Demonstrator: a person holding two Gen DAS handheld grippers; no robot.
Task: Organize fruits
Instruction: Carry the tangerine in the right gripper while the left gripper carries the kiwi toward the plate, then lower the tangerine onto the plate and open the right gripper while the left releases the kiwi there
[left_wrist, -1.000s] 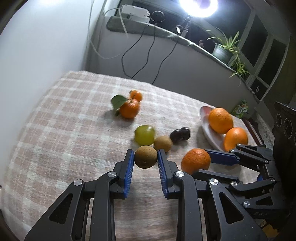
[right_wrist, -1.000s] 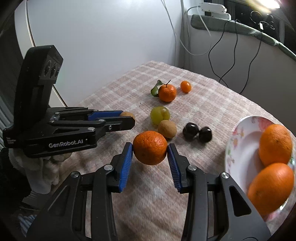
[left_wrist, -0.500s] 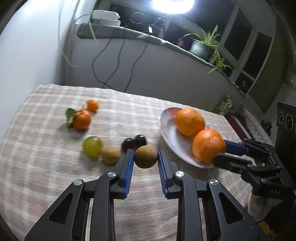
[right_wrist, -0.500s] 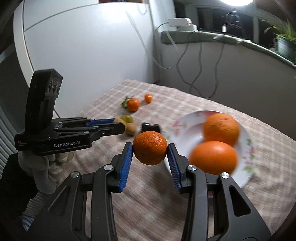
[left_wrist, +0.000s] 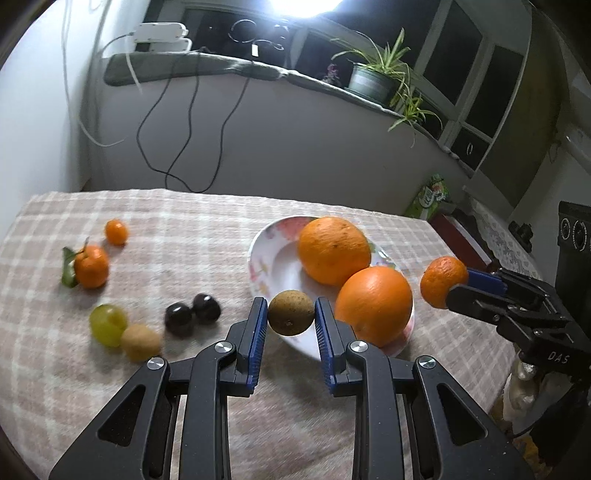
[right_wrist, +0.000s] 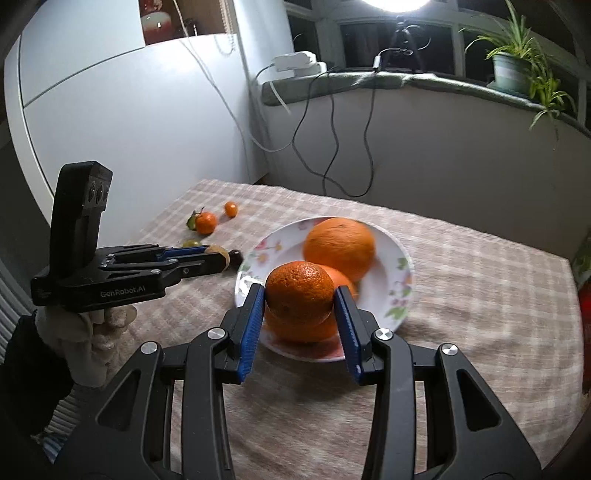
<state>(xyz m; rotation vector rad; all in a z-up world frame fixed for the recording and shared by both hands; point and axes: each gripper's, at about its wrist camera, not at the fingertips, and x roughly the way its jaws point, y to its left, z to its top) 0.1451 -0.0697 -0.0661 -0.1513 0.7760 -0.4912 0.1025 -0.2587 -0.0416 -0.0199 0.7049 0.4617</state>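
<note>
The left gripper (left_wrist: 291, 318) was clamped on a small brown fruit (left_wrist: 291, 312), and the right gripper (right_wrist: 300, 298) was clamped on a tangerine (right_wrist: 298, 292); both grips were unchanged from a second earlier. Both held fruits had been lifted off the checked tablecloth (left_wrist: 192, 229) and carried across to the floral plate (right_wrist: 400, 258). In the right wrist view the tangerine now hung over the plate's near side, in front of the two large oranges (right_wrist: 339, 248) lying in it, partly hiding the nearer one. In the left wrist view the brown fruit sat at the plate's near-left rim, just beside the nearer orange (left_wrist: 373, 303). Left behind on the cloth were a leafed mandarin (left_wrist: 91, 266), a smaller orange fruit (left_wrist: 116, 232), a green grape (left_wrist: 108, 323), a second brown fruit (left_wrist: 140, 342) touching it, and two dark fruits (left_wrist: 192, 314). Cables (left_wrist: 177, 122) hung down the wall beyond
</note>
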